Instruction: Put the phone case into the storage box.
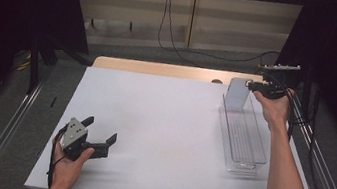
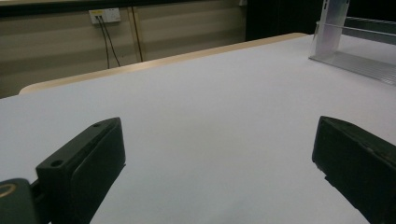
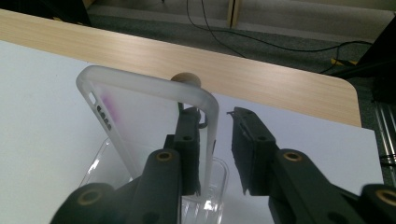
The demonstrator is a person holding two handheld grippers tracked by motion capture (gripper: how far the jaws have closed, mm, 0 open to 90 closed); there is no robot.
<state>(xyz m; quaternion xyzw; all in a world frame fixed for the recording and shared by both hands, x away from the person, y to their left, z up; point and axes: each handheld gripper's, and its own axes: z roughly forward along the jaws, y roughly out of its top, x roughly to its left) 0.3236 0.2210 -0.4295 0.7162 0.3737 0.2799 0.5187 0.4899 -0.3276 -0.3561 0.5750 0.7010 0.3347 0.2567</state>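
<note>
A frosted, see-through phone case (image 1: 237,92) stands upright at the far end of a long clear plastic tray (image 1: 247,159) on the right of the white table. My right gripper (image 1: 251,85) is at the case's top right corner. In the right gripper view the case's right edge (image 3: 211,121) lies between the jaws, close to the left one, with a gap to the right one. My left gripper (image 1: 99,130) rests near the front left of the table, jaws wide apart with nothing between them (image 2: 219,149). From there the case (image 2: 334,23) and the tray (image 2: 359,63) show far off.
A white sheet (image 1: 162,124) covers the table, with a bare wooden strip (image 1: 160,69) and a round cable hole (image 1: 217,81) along the far edge. Black cables (image 1: 170,34) run over the floor behind. Metal rails (image 1: 4,130) flank both sides.
</note>
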